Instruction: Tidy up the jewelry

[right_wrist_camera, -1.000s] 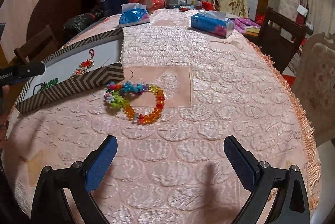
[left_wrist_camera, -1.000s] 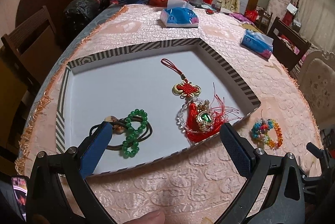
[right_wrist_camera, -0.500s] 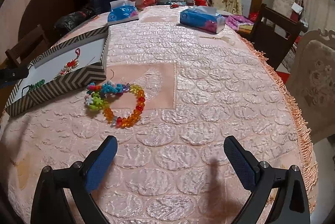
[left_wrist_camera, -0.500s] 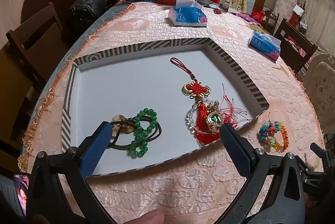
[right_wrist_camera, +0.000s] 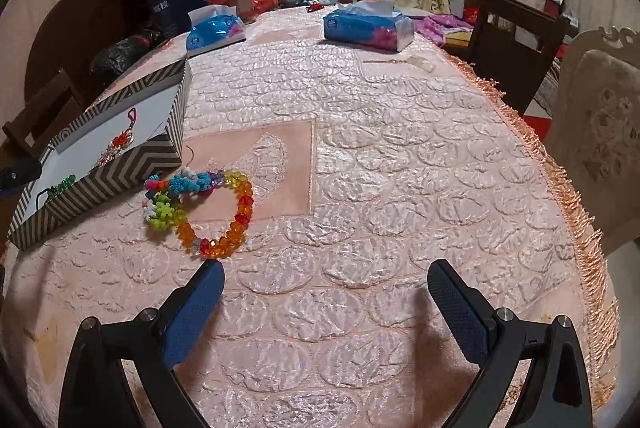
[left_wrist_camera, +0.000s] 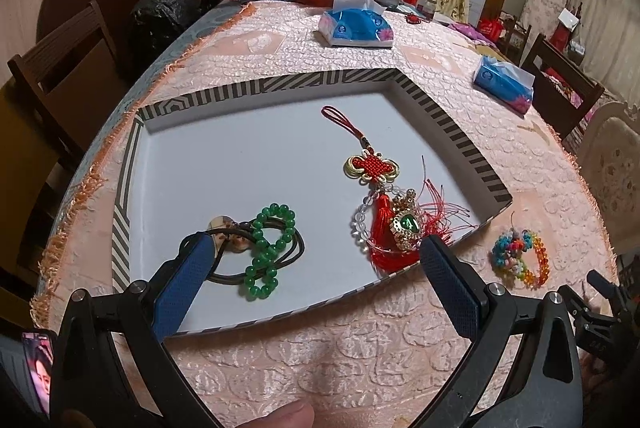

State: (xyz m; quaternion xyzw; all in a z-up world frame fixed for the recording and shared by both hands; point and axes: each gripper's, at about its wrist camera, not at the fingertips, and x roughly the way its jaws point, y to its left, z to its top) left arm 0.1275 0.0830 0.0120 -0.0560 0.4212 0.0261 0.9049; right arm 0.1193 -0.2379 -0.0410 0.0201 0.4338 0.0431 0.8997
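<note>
A shallow striped box [left_wrist_camera: 460, 138] with a white floor holds a green bead bracelet [left_wrist_camera: 272, 248] on a dark cord, a red Chinese-knot tassel charm [left_wrist_camera: 372, 168] and a gold brooch with a green stone [left_wrist_camera: 406, 226]. A multicoloured bead bracelet [right_wrist_camera: 204, 204] lies on the tablecloth just outside the box's right corner [right_wrist_camera: 120, 168]; it also shows in the left wrist view [left_wrist_camera: 518, 258]. My left gripper [left_wrist_camera: 314, 248] is open and empty over the box's near edge. My right gripper [right_wrist_camera: 324, 272] is open and empty, its left finger [right_wrist_camera: 196, 302] just short of the bracelet.
The round table has a pink quilted cloth [right_wrist_camera: 380, 168] with a fringed edge. Two blue tissue packs [right_wrist_camera: 368, 26] [right_wrist_camera: 216, 28] lie at the far side, with bags and bottles behind. Wooden chairs [right_wrist_camera: 516, 40] [left_wrist_camera: 60, 68] stand around the table.
My right gripper has moved forward and left, so the multicoloured bracelet now lies close ahead of its left finger. My left gripper has shifted slightly; the box looks a bit further left.
</note>
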